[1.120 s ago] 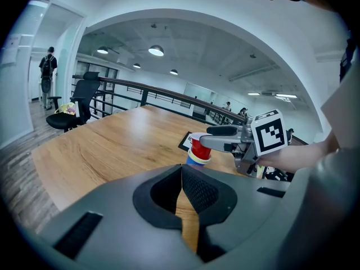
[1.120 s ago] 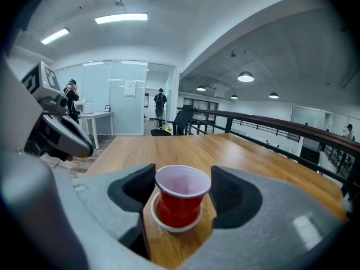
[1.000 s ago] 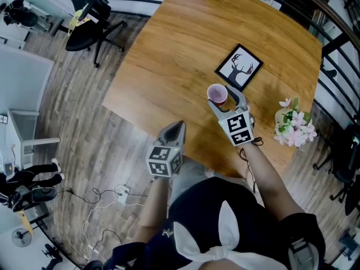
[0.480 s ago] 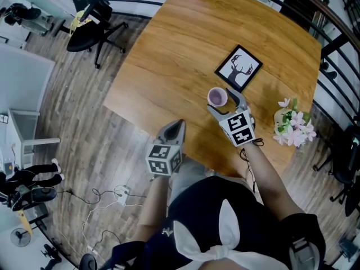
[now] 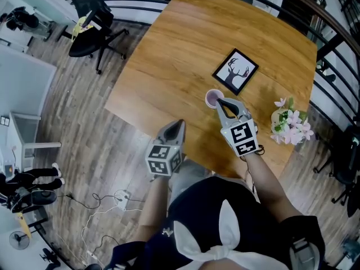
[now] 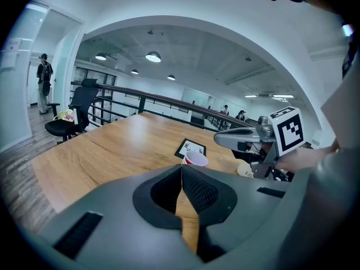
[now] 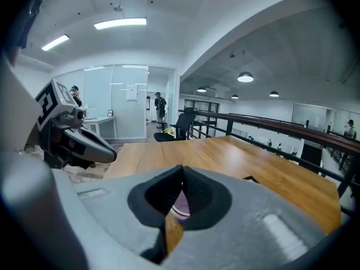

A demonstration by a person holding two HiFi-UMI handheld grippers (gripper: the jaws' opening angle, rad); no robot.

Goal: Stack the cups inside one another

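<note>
A red cup with a pale pink inside (image 5: 212, 98) stands upright on the wooden table (image 5: 180, 49), just in front of a framed picture. Whether other cups sit nested in it I cannot tell. My right gripper (image 5: 220, 100) hovers right beside and above the cup; its jaws have just been closing and now meet with nothing between them. In the right gripper view the cup (image 7: 180, 210) shows below the shut jaws. My left gripper (image 5: 179, 123) is shut and empty over the table's near edge. From the left gripper view, the cup (image 6: 195, 160) and the right gripper (image 6: 218, 139) are ahead.
A framed deer picture (image 5: 235, 72) lies flat behind the cup. A pot of pink flowers (image 5: 289, 122) stands at the table's right edge. A black office chair (image 5: 90, 24) is on the floor at far left. Railings run along the far side.
The right gripper had the cup between its jaws, opened and left it on the table, then rose and shut empty. The left gripper stayed where it was.
</note>
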